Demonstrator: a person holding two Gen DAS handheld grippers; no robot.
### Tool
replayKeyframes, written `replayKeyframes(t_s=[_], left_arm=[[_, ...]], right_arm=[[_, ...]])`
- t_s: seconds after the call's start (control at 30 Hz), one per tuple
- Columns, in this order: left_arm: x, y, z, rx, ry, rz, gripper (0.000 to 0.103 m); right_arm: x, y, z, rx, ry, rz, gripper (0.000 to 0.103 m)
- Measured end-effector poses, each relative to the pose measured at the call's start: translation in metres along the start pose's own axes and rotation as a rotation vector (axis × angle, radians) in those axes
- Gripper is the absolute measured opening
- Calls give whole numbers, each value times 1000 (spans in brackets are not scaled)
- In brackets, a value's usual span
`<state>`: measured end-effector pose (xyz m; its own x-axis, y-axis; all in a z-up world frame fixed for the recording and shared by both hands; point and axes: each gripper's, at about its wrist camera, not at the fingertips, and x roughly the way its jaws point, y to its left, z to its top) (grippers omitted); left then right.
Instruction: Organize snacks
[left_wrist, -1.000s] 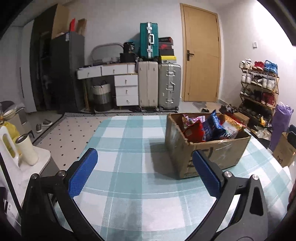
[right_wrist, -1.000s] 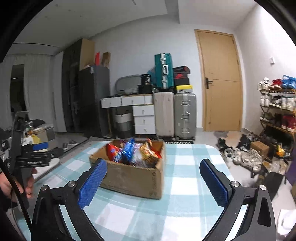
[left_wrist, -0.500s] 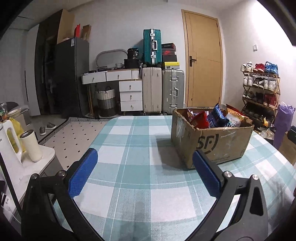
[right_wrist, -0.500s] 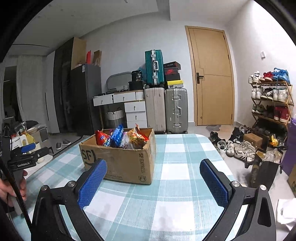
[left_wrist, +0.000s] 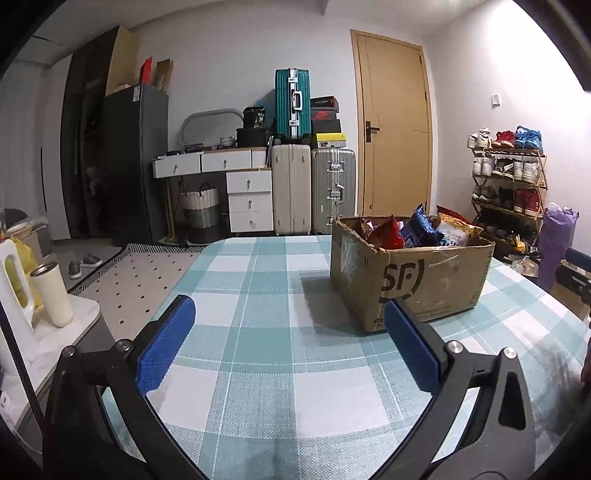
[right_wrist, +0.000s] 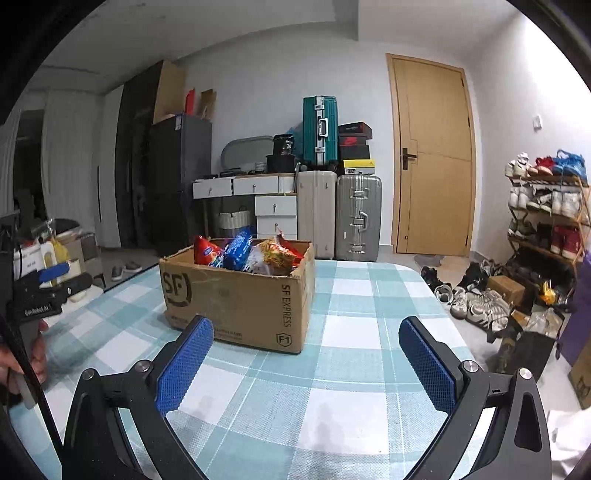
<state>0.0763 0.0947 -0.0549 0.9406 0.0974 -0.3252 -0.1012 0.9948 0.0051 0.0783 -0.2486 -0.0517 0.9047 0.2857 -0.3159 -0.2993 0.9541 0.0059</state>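
Note:
A brown cardboard box (left_wrist: 413, 280) marked SF stands on the table with the teal checked cloth (left_wrist: 258, 295). It holds several snack bags (left_wrist: 413, 229), red, blue and yellow, that stick up above its rim. The box also shows in the right wrist view (right_wrist: 236, 299), with the snack bags (right_wrist: 251, 251) in it. My left gripper (left_wrist: 290, 332) is open and empty, low over the cloth, short and left of the box. My right gripper (right_wrist: 306, 354) is open and empty, short of the box's right front corner. The left gripper also shows in the right wrist view (right_wrist: 55, 280), at the left edge.
A white side stand (left_wrist: 55, 332) with a cream tumbler (left_wrist: 51, 295) is left of the table. Suitcases (left_wrist: 314, 192), drawers (left_wrist: 249, 199) and a door (left_wrist: 395, 140) line the far wall. A shoe rack (right_wrist: 546, 221) and loose shoes (right_wrist: 476, 299) lie right of the table.
Both grippers have dropped lower toward the table, so the box now appears side-on instead of from above. Both stay open and empty. The box has not moved.

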Motion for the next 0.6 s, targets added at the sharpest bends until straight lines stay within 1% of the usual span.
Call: replayKeyframes(t_s=[0.17,0.33,0.6], left_arm=[[-1,0,-1,-6,-6,-1,102],[-4,-2,-1,11,-4,-10,102],[-6,-1,-1,1,-6,-6,102]], right_arm=[[3,-1,-3,7,1,-14,103],[4,1,-2,2,5,-4,103],[4,3,-3,-4,3,4,103]])
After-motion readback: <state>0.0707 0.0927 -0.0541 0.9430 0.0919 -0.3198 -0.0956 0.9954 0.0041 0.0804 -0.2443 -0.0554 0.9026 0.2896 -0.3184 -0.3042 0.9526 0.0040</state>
